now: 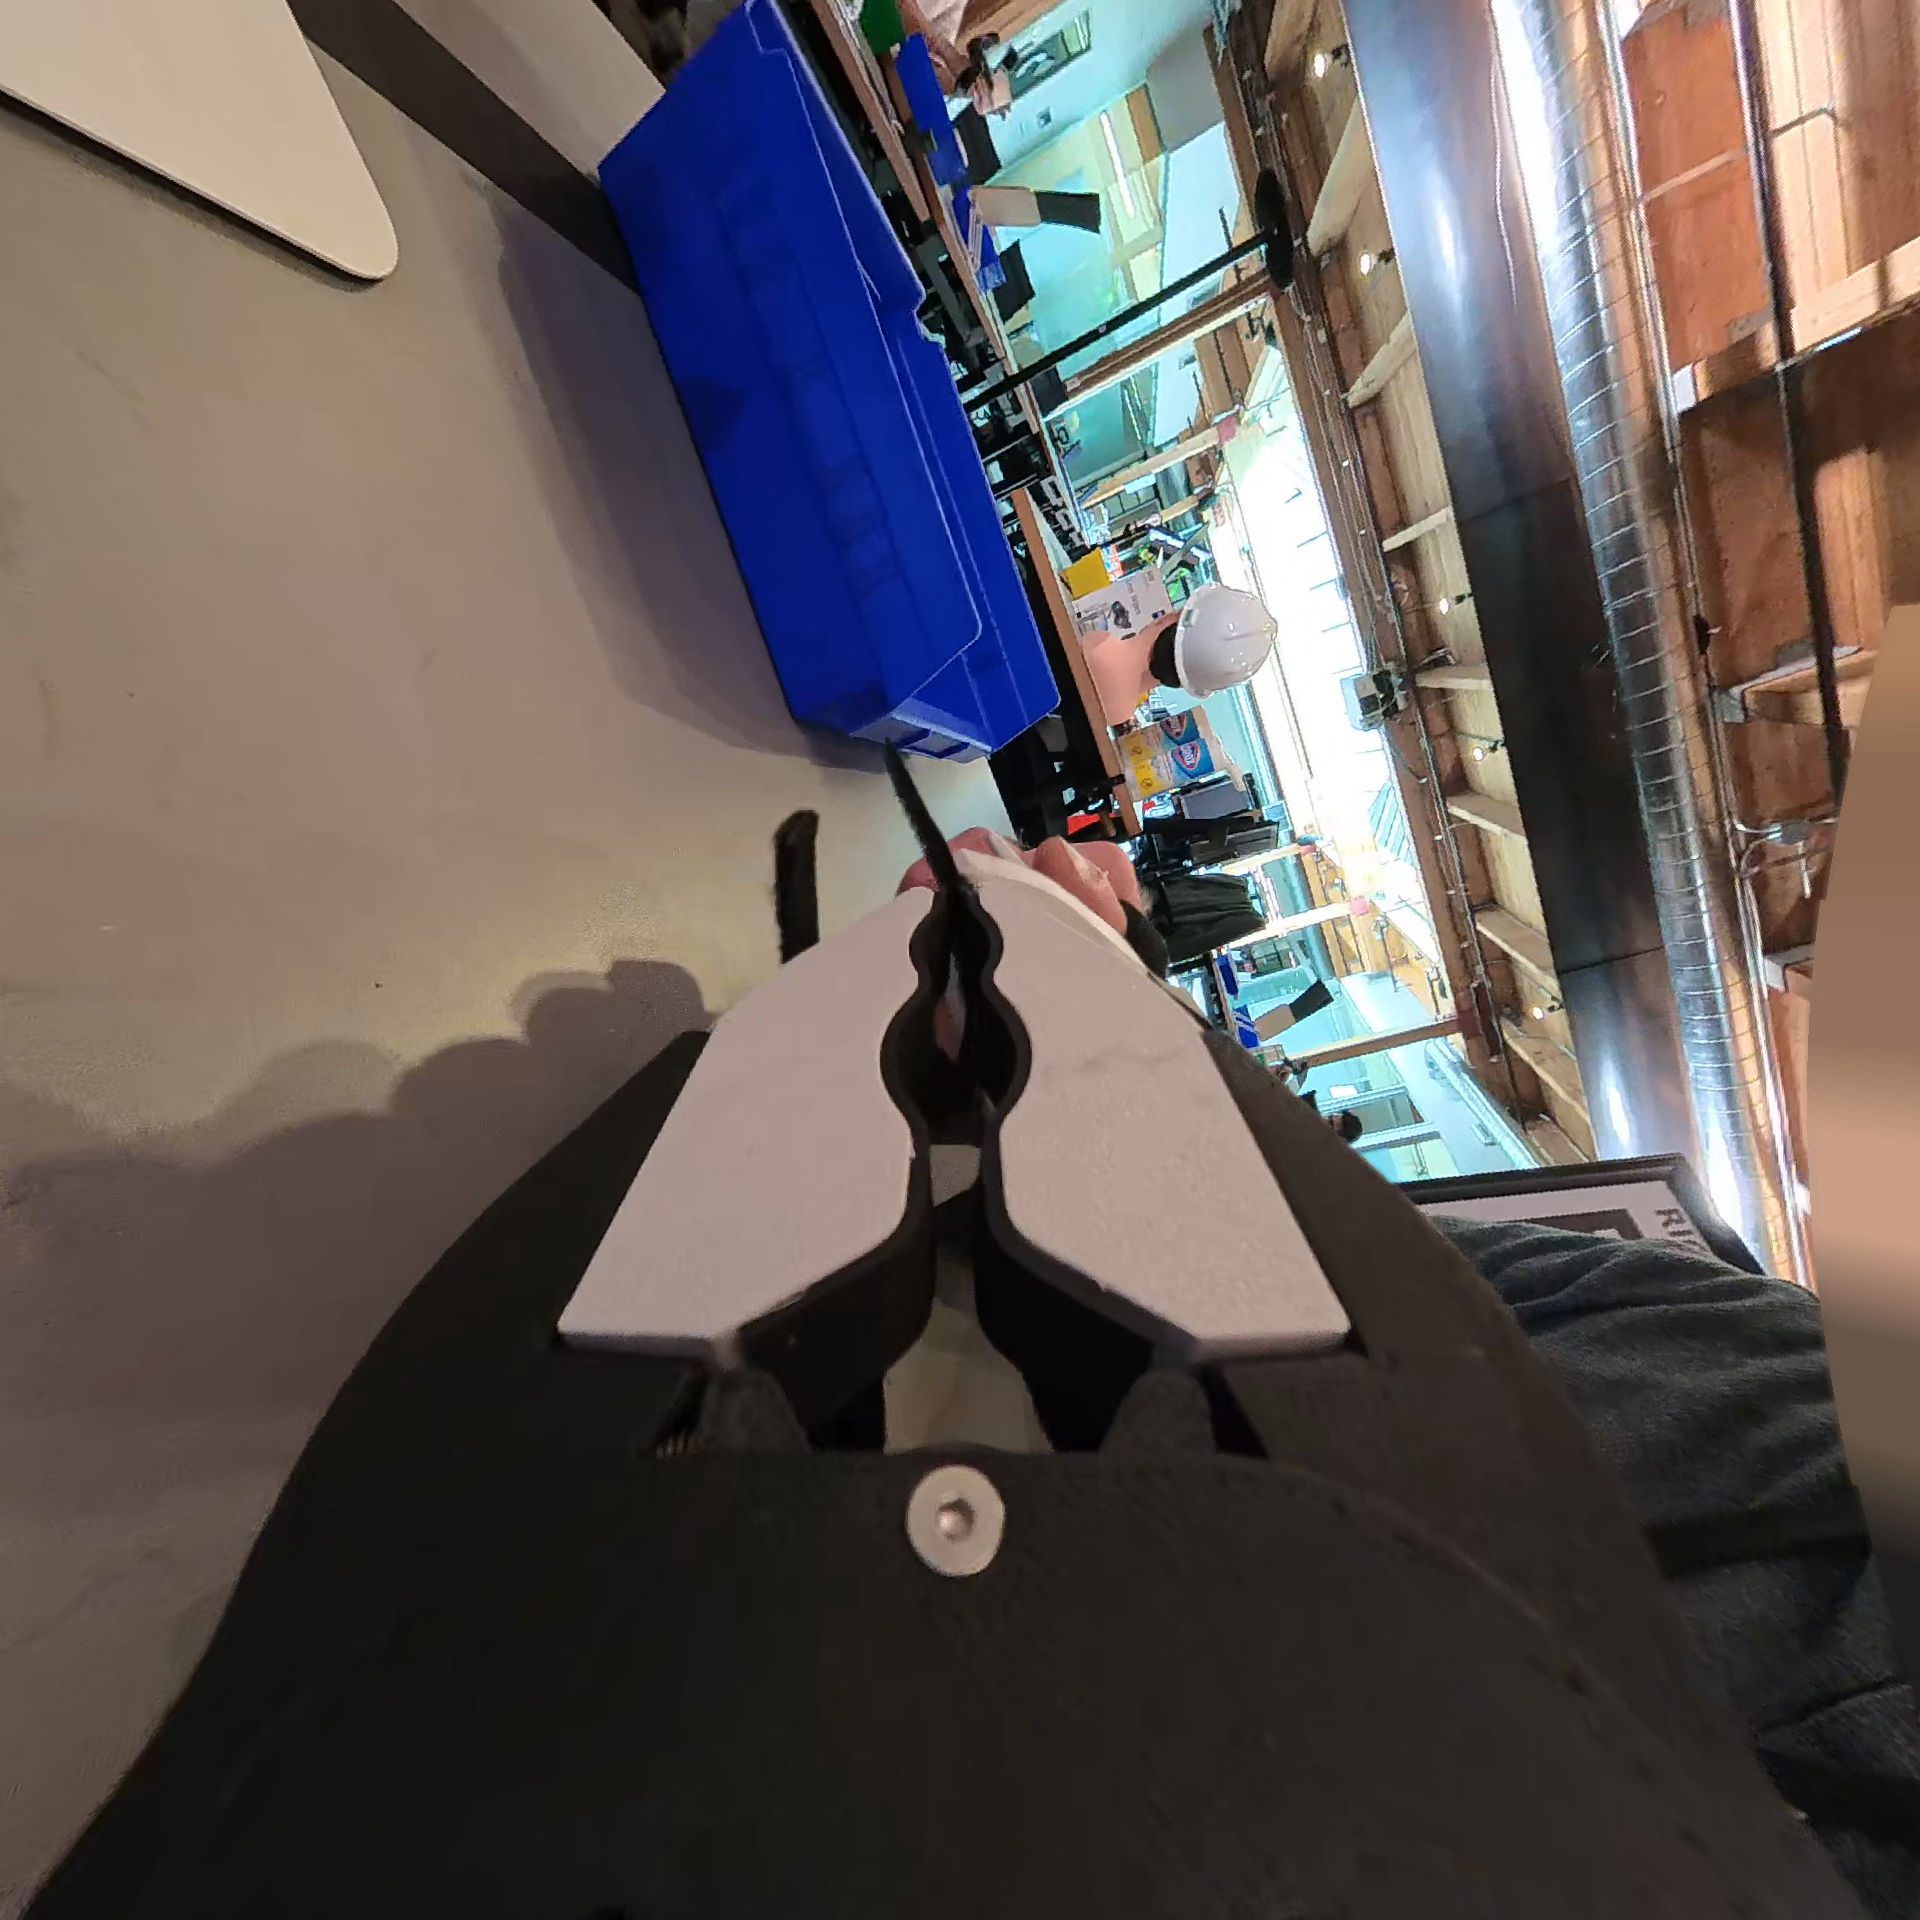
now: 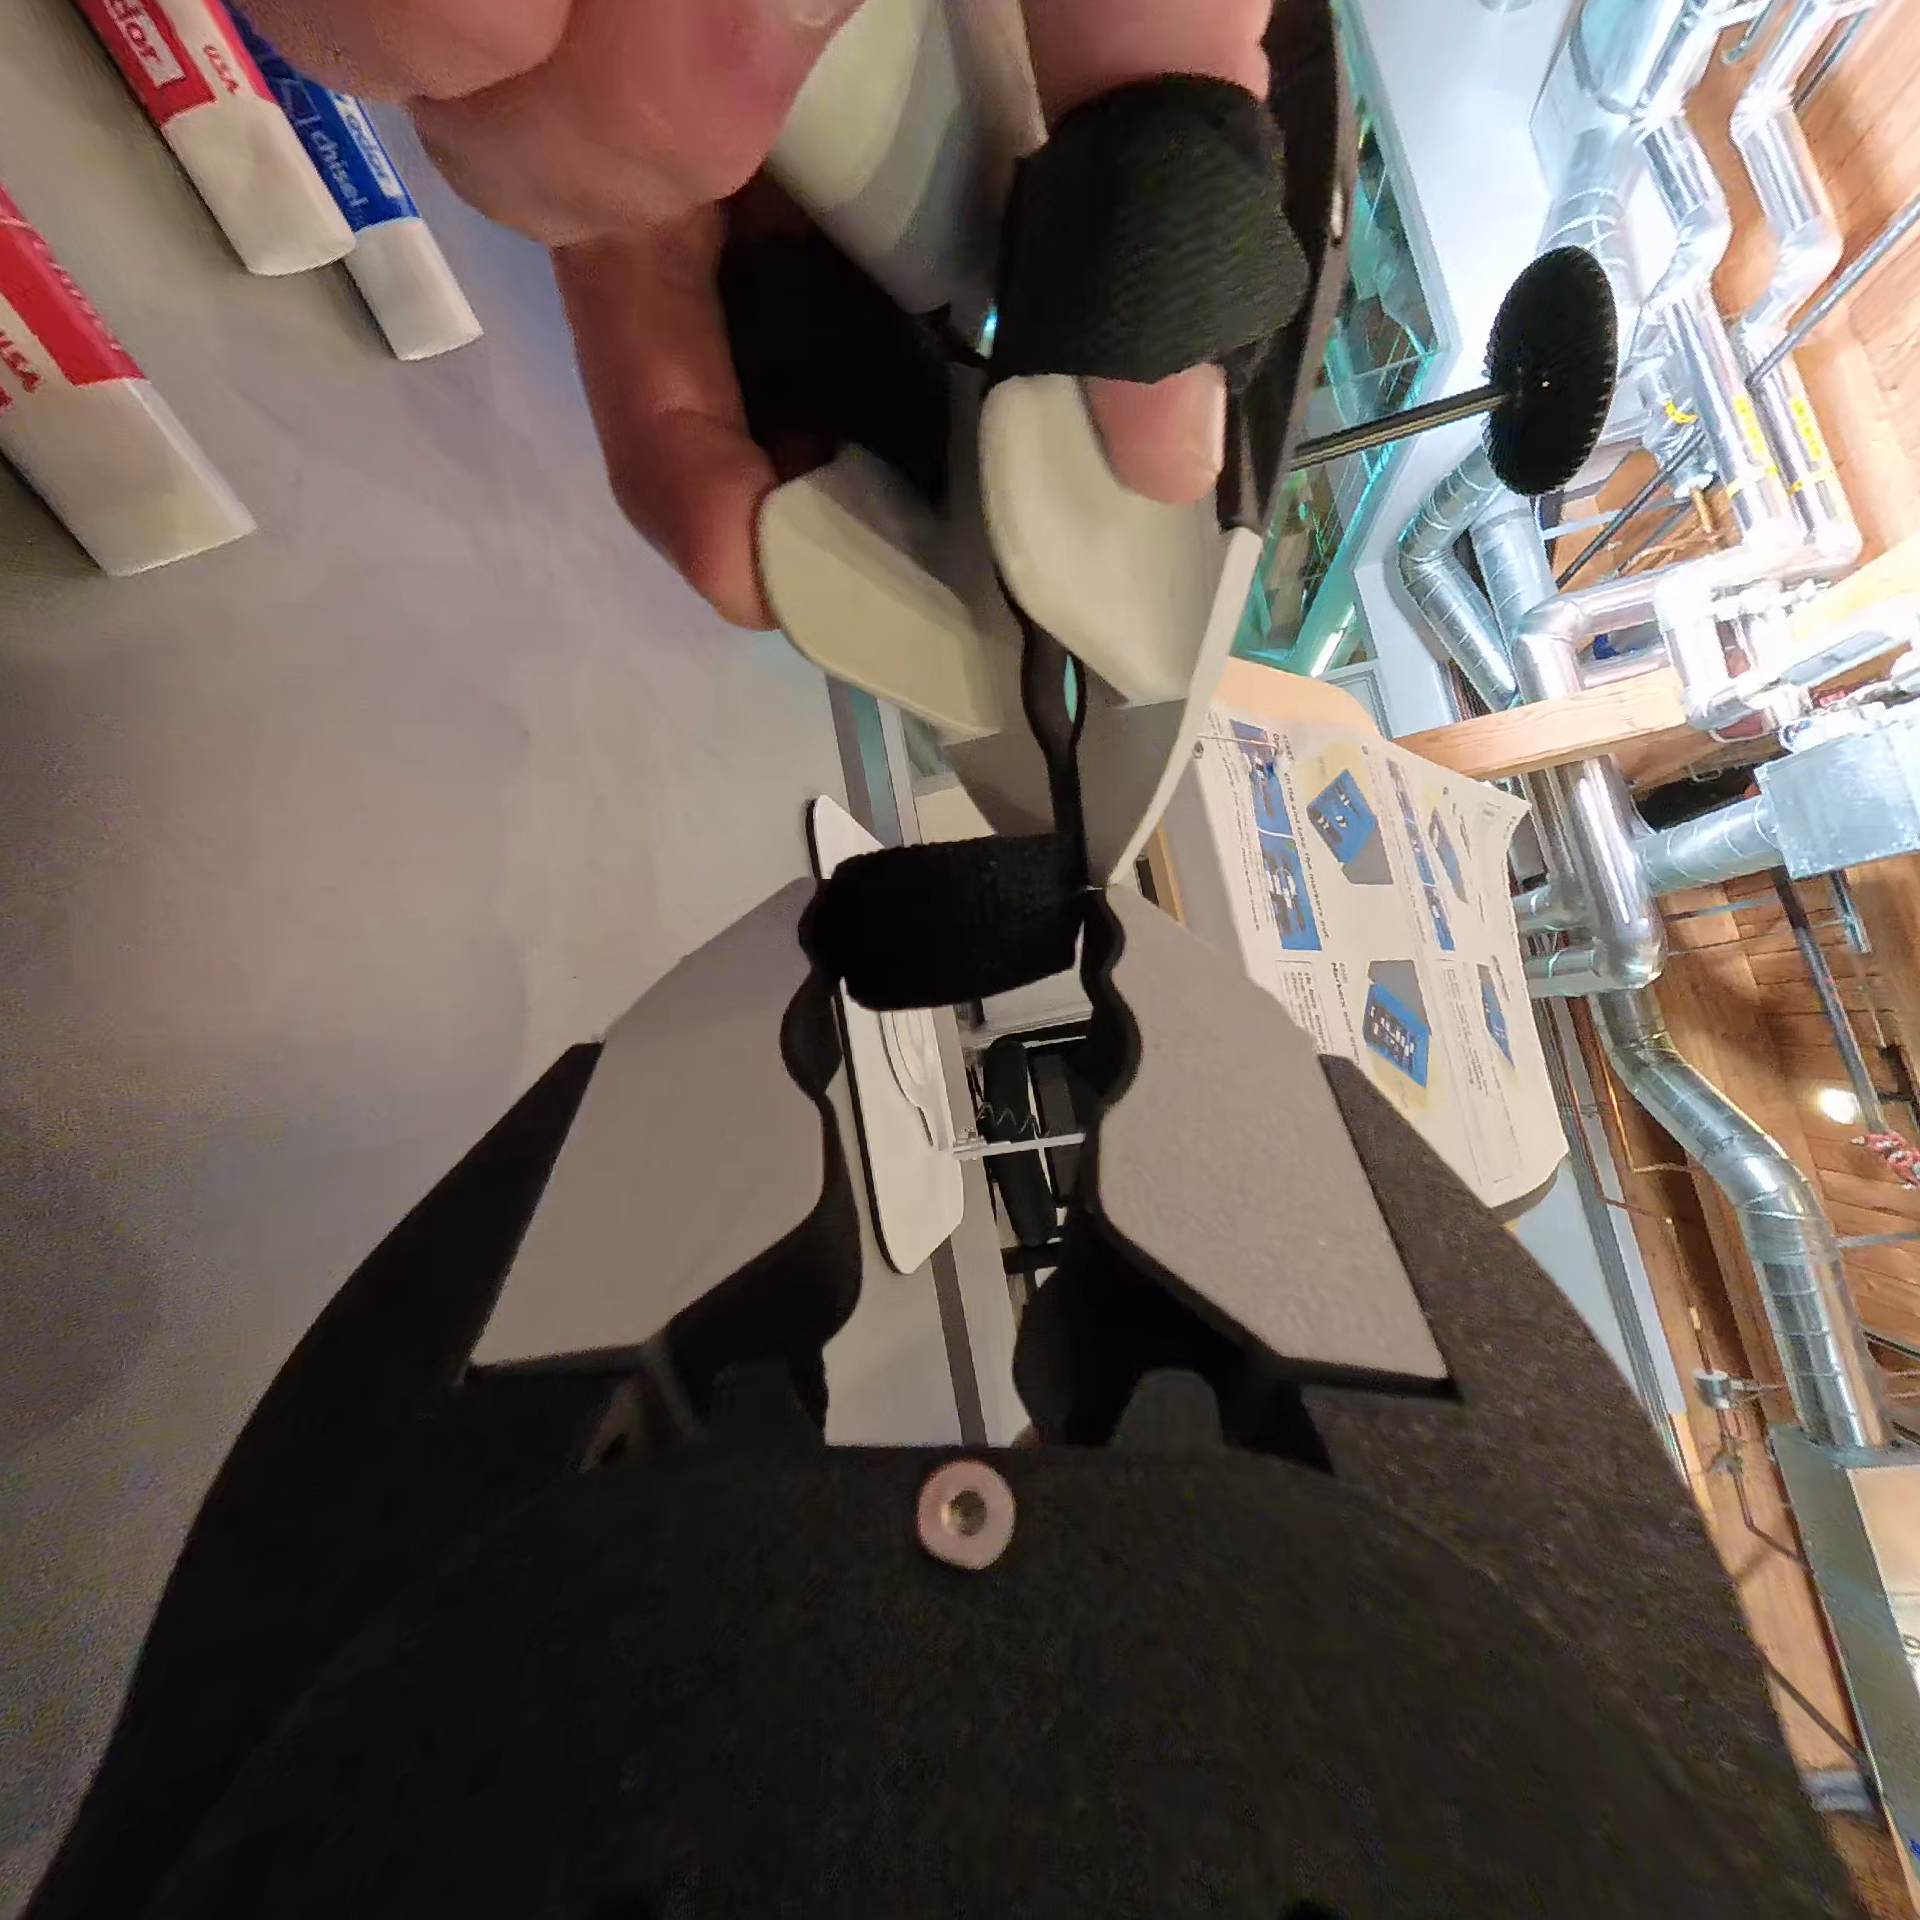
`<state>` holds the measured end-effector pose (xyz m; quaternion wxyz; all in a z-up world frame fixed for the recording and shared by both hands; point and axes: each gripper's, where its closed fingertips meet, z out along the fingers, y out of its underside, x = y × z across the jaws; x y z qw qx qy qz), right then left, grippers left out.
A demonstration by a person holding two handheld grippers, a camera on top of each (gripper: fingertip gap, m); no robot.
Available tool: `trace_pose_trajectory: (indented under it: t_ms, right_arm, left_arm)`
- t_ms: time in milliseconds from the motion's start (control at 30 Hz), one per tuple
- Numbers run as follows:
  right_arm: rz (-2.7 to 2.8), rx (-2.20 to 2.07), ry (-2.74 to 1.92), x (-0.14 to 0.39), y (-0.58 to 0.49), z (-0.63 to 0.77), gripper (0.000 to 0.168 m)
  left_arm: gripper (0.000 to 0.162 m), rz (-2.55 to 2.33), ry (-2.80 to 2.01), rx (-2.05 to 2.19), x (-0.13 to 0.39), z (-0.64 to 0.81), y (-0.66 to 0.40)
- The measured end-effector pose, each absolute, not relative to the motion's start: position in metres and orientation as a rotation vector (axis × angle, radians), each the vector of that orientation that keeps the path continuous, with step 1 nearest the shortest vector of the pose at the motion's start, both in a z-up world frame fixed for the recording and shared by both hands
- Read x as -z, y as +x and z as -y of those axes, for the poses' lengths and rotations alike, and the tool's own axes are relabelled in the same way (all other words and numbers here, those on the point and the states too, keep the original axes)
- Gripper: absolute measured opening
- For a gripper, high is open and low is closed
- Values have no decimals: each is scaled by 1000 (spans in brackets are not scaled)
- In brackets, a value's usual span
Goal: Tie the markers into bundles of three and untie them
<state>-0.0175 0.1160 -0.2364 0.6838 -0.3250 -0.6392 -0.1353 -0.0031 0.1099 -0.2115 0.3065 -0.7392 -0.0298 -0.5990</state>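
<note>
Clearly both tools have hold of the black strap [image 2: 940, 940]: the left gripper [image 1: 951, 914] is clenched on its thin edge, the right gripper [image 2: 961, 935] pinches a rolled end. Pulling steadily apart, without twisting, should serve best. Loose markers [image 2: 260, 177] lie on the grey table [image 1: 260, 675], beyond the strap; a blue bin [image 1: 831, 436] stands farther off, workshop ductwork behind.

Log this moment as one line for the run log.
left gripper: shut on black strap | right gripper: shut on black strap | markers: lying on table
</note>
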Motion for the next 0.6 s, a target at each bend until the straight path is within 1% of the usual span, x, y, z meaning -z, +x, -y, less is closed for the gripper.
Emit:
trace_pose_trajectory:
  t_ms: [100, 167, 200, 333, 433, 500, 600]
  right_arm:
    - [1438, 318, -732, 238, -16, -118, 33]
    - [1453, 310, -746, 240, -16, -117, 35]
    - [1453, 311, -748, 240, -16, -118, 31]
    - [1425, 279, -778, 236, -12, -120, 5]
    - [1417, 234, -827, 237, -11, -122, 4]
    - [1416, 148, -877, 239, -9, -123, 4]
    - [1405, -60, -1009, 242, -8, -125, 4]
  left_arm:
    - [0, 91, -1964, 1568, 217, -111, -4]
    - [0, 97, -1966, 1566, 219, -112, -4]
    - [0, 93, -1978, 1546, 222, -112, -4]
    - [2, 76, -1994, 1519, 228, -112, -3]
    - [9, 44, -1982, 1486, 226, -113, -3]
    - [19, 0, -1945, 1402, 220, -116, -10]
    - [28, -207, -1921, 1167, 211, -113, -19]
